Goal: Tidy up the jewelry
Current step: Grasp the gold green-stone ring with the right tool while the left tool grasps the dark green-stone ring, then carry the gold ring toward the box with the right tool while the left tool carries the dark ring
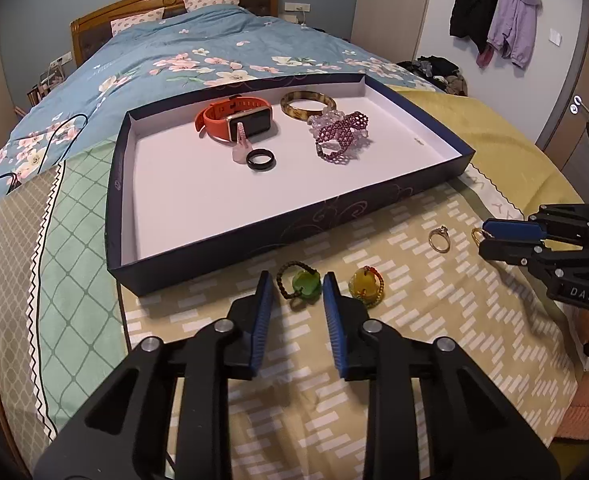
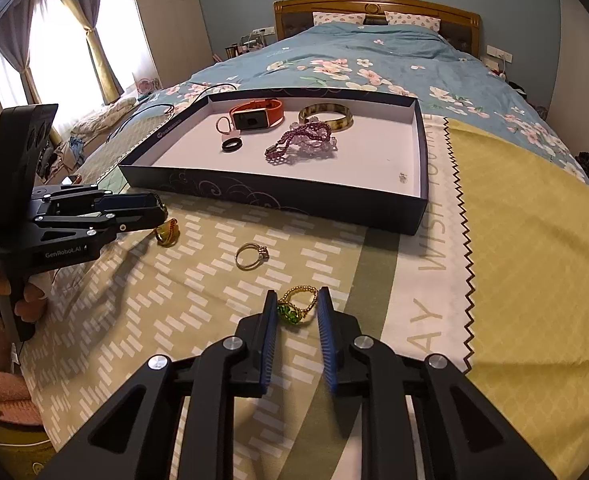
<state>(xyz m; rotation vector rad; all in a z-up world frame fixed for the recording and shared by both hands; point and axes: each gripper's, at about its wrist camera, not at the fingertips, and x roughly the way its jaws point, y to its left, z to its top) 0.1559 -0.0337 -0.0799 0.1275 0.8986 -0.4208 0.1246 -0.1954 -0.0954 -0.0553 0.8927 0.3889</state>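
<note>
Left wrist view: left gripper clenched on green bead ring, beside navy tray. Right gripper clenched on gold bead ring, both on bedspread.

A bed with a blue floral duvet carries patterned cloths at its foot — an olive one with white dashes, a plain yellow one. On them lie a shallow dark-blue box lid, a gold ring, a green-stone beaded ring, a yellow-stone ring — and a gold-beaded green ring.
</note>
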